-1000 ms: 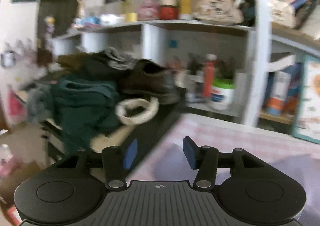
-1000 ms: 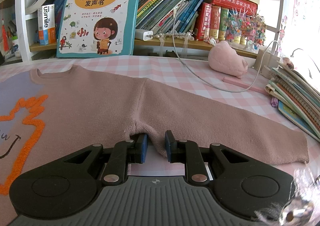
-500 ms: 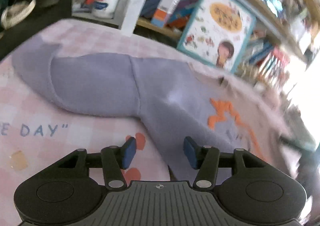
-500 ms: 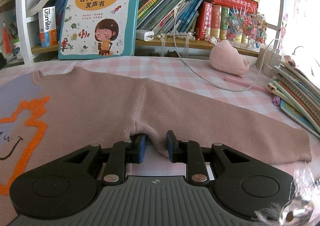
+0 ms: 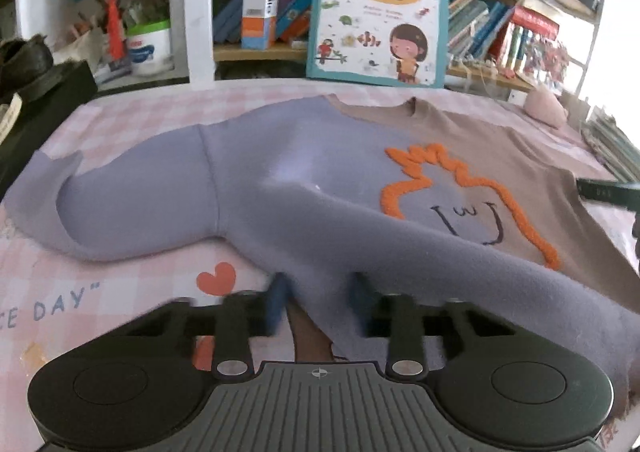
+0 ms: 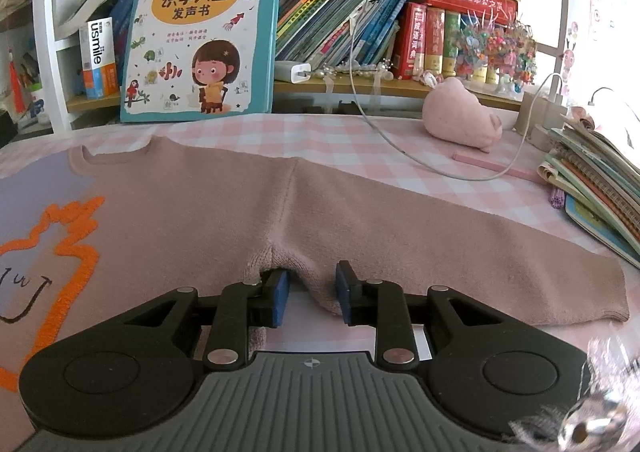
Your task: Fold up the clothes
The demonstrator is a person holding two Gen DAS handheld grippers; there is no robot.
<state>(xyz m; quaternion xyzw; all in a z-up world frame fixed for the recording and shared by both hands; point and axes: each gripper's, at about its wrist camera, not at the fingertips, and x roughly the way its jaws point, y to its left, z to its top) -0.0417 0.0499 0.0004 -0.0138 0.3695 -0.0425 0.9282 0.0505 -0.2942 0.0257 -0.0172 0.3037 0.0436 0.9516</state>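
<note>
A sweater, lilac on one half and dusty pink on the other, lies spread on the checked tablecloth, with an orange outline on its chest. My left gripper is at the lilac side edge below the sleeve. Its jaws are closing and the fabric fills the gap between the pads. My right gripper sits at the pink underarm. Its jaws are opening: the fold lies between them against the right pad, and a gap shows beside the left pad.
A large picture book leans on the bookshelf behind the table. A pink plush toy and a white cable lie at the back right. A stack of notebooks sits at the right edge. A black box stands at the left.
The left gripper swung from the side shelves to the sweater, came down onto its lilac edge and narrowed its jaws around it. The right gripper stayed put and its jaws widened a little.
</note>
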